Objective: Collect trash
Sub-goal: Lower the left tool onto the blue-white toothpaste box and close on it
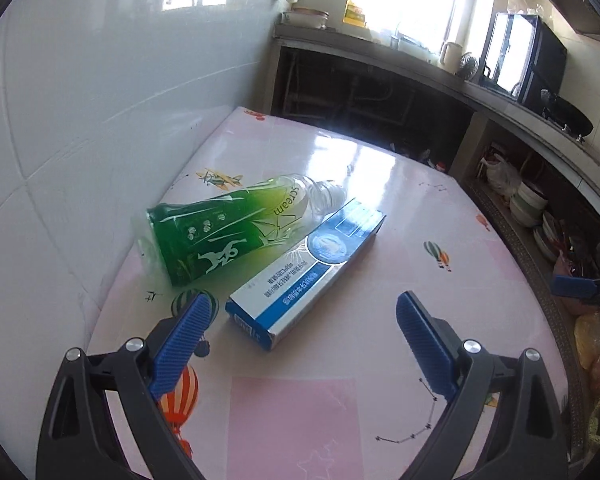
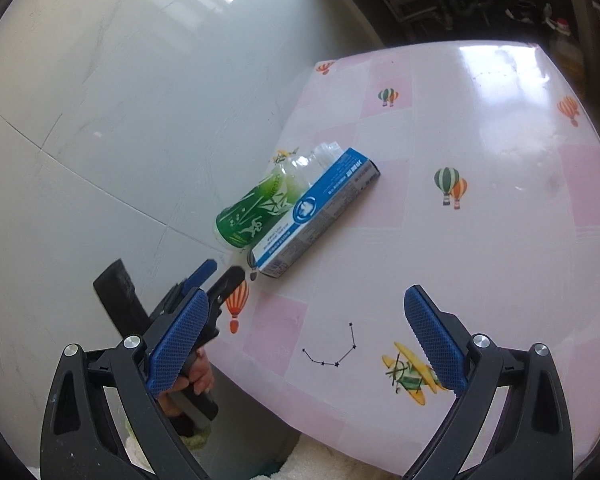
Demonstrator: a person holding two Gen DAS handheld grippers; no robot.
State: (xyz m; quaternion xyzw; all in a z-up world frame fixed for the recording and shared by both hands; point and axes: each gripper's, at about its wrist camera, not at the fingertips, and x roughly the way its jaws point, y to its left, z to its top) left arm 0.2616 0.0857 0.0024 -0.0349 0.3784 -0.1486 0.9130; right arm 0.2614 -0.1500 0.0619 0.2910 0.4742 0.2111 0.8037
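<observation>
Right now both your tongs stand wide apart and empty: the left tongs (image 1: 304,312) hang just short of the near end of the blue-and-white carton (image 1: 304,268), and the right tongs (image 2: 306,316) hold further back over the pink counter (image 2: 480,240). The carton lies touching the green bottle (image 1: 224,232), which rests on its side close to the tiled wall (image 1: 80,120). Close on the carton carelessly and you may nudge the bottle, which could roll off along the glossy surface, or a corner pinch could let the carton twist free.
</observation>
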